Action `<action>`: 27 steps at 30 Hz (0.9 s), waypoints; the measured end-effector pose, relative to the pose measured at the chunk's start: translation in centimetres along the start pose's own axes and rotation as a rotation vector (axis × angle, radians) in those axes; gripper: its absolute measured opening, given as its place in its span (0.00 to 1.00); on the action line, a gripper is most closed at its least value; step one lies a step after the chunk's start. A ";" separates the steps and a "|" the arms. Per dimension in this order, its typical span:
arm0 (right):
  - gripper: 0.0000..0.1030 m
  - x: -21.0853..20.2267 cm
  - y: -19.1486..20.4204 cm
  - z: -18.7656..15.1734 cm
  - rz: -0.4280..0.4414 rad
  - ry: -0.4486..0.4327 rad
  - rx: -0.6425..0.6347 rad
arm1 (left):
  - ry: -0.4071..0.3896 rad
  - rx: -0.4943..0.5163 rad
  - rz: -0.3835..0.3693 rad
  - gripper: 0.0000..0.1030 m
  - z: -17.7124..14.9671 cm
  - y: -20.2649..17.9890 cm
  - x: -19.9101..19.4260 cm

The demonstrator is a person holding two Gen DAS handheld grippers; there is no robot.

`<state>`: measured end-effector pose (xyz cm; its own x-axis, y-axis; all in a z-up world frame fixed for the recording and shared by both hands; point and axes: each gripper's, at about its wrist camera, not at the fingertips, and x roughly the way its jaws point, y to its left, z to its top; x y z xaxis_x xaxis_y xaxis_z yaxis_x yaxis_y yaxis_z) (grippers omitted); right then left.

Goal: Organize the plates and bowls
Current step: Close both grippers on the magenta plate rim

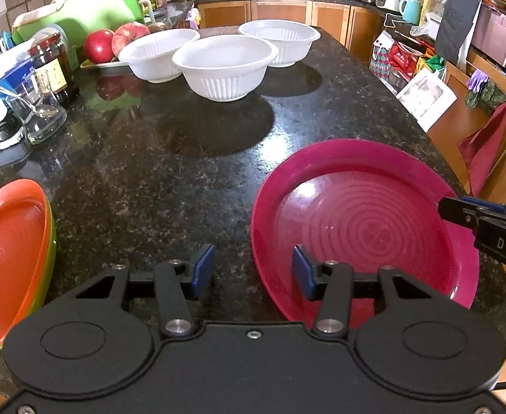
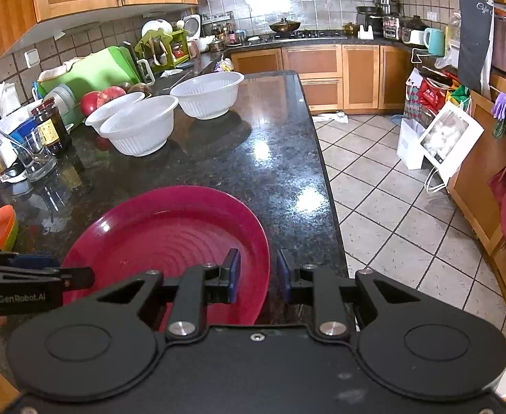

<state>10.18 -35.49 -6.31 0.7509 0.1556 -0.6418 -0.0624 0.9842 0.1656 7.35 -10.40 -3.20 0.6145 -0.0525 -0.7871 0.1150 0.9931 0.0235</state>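
A magenta plate (image 1: 363, 220) lies on the dark granite counter (image 1: 170, 179); it also shows in the right wrist view (image 2: 163, 238). My left gripper (image 1: 253, 272) is open, its jaws astride the plate's left rim. My right gripper (image 2: 258, 274) is open, its jaws astride the plate's right rim. An orange plate (image 1: 8, 252) sits on a green plate (image 1: 50, 252) at the left edge. Three white ribbed bowls stand further back: left (image 1: 158, 53), middle (image 1: 225, 65), right (image 1: 280, 41).
Red apples (image 1: 97, 46), a dark jar (image 1: 54, 65), a glass with a spoon (image 1: 37, 117) and a green cutting board (image 1: 80, 13) crowd the counter's left side. The counter's right edge (image 2: 325, 172) drops to a tiled floor (image 2: 390, 207).
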 end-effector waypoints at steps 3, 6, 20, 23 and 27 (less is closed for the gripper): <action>0.22 0.1 0.0 0.0 0.002 0.009 0.000 | 0.000 -0.002 -0.006 0.51 0.1 0.1 0.0; 0.20 0.3 -0.1 0.0 0.003 0.016 -0.001 | -0.002 0.001 -0.012 0.48 0.2 0.1 0.1; 0.13 0.8 -0.1 0.1 0.004 0.032 0.001 | -0.006 0.001 -0.045 0.27 0.2 -0.1 0.1; 0.13 0.8 0.0 0.1 -0.001 0.030 -0.002 | -0.007 0.002 -0.040 0.25 0.2 -0.2 0.1; 0.13 0.7 0.0 0.0 -0.004 0.030 -0.005 | -0.008 -0.009 -0.041 0.21 0.2 -0.1 0.1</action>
<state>10.74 -35.37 -6.74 0.7314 0.1543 -0.6642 -0.0627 0.9852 0.1598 7.55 -10.53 -3.11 0.6154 -0.0939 -0.7826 0.1334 0.9910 -0.0140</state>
